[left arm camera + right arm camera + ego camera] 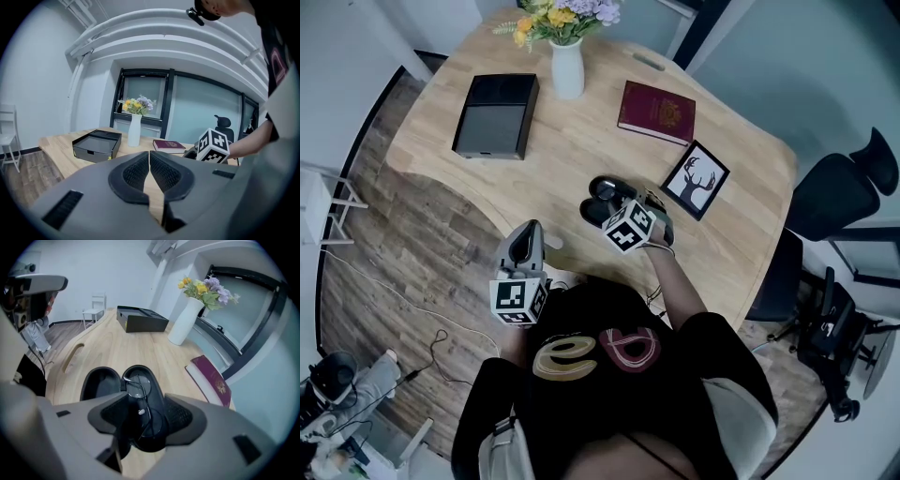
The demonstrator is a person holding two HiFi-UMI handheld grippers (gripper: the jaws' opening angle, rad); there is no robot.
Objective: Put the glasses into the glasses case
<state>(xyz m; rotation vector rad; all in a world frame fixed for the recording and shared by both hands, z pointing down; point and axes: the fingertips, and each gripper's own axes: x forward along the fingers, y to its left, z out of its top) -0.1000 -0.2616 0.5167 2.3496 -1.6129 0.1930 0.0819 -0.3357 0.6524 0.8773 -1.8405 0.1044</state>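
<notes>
Both jaws of the right tool (146, 414) stand apart, empty, just over the glasses (137, 386), which lie in the case (140, 367) lengthwise away from it; lid (98, 383) lies left of the glasses; left tool (150, 171), clenched and empty, is well apart.

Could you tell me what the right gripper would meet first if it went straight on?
Probably the glasses, lying in the open glasses case straight ahead of the right gripper, whose jaws stand apart.

Wooden table (581, 141), box (495, 116), vase (567, 67), red book (656, 112), framed picture (695, 180), glasses case (600, 199)
</notes>
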